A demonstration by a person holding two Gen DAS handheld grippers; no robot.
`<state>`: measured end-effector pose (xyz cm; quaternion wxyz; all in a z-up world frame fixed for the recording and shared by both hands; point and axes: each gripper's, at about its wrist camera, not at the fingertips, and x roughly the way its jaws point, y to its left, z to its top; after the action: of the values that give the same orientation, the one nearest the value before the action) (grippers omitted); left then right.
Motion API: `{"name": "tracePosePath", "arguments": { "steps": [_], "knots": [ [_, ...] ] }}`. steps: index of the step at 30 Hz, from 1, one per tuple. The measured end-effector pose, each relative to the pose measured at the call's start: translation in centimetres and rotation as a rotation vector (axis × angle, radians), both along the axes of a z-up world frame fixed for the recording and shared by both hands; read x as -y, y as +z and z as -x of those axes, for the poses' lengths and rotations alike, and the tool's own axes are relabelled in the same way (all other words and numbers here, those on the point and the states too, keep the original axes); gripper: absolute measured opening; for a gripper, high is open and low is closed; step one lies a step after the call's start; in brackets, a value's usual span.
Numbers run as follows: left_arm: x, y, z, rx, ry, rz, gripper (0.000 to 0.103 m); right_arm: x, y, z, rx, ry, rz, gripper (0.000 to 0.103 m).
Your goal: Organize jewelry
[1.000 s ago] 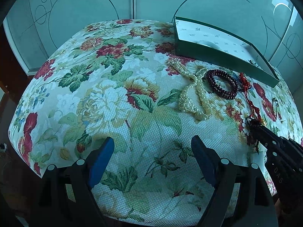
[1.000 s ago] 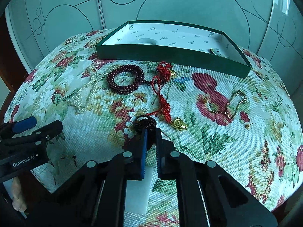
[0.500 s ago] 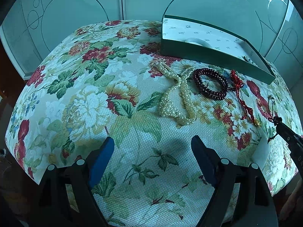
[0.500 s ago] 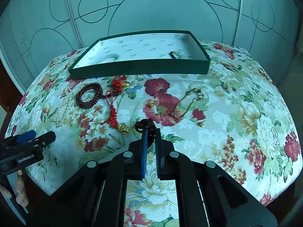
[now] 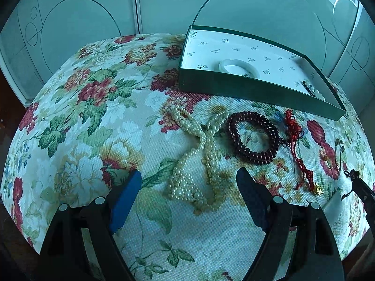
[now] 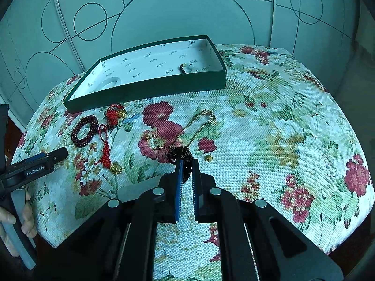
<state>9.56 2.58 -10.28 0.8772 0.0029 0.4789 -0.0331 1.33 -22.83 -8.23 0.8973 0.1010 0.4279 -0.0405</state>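
My right gripper [image 6: 186, 164] is shut on a small dark woven bracelet [image 6: 180, 153] and holds it above the floral cloth; it also shows at the right edge of the left wrist view [image 5: 354, 175]. My left gripper [image 5: 188, 180] is open and empty, just short of a pearl necklace [image 5: 199, 154]. A dark red bead bracelet [image 5: 254, 138] and a red cord with gold charms [image 5: 302, 159] lie right of the pearls. A green box [image 6: 145, 93] with a white lining stands at the back and holds a white bangle [image 5: 239, 66] and a beaded piece [image 6: 191, 68].
A thin gold chain [image 6: 199, 126] and small gold studs [image 6: 208, 157] lie on the floral cloth [image 6: 293, 140] in front of my right gripper. Frosted panels with circle lines [image 6: 175, 11] stand behind the table. The cloth drops off at the near and side edges.
My right gripper has lifted with the dark bracelet and swung right, away from the red cord. My left gripper has moved forward towards the pearl necklace and stays open.
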Motion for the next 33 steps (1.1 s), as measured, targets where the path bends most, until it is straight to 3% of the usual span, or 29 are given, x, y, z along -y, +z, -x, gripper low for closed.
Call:
{"name": "tracePosePath", "arguments": {
  "steps": [2, 3, 5, 8, 10, 15, 33],
  "knots": [
    [0.2, 0.1, -0.1, 0.023, 0.0, -0.049, 0.058, 0.1, -0.1, 0.0, 0.001, -0.001, -0.008, 0.007],
    [0.2, 0.1, -0.1, 0.029, -0.008, -0.053, 0.053, 0.2, -0.1, 0.0, 0.001, -0.001, -0.012, 0.008],
    [0.1, 0.2, -0.1, 0.037, -0.008, -0.059, 0.035, 0.2, -0.2, 0.0, 0.0, -0.002, -0.019, 0.008],
    [-0.7, 0.4, 0.1, 0.041, -0.009, 0.013, 0.013, 0.4, -0.4, -0.1, -0.002, -0.003, -0.032, 0.007],
    [-1.1, 0.4, 0.2, 0.036, -0.004, 0.05, 0.012, 0.5, -0.4, -0.1, -0.002, -0.004, -0.037, 0.008],
    [-0.7, 0.8, 0.8, 0.035, -0.015, 0.052, 0.007, 0.4, 0.1, 0.1, 0.009, 0.003, -0.045, 0.008],
    [0.0, 4.3, 3.5, 0.089, -0.036, 0.076, 0.007, -1.2, 3.5, 1.3, 0.07, 0.053, -0.046, 0.007]
  ]
}}
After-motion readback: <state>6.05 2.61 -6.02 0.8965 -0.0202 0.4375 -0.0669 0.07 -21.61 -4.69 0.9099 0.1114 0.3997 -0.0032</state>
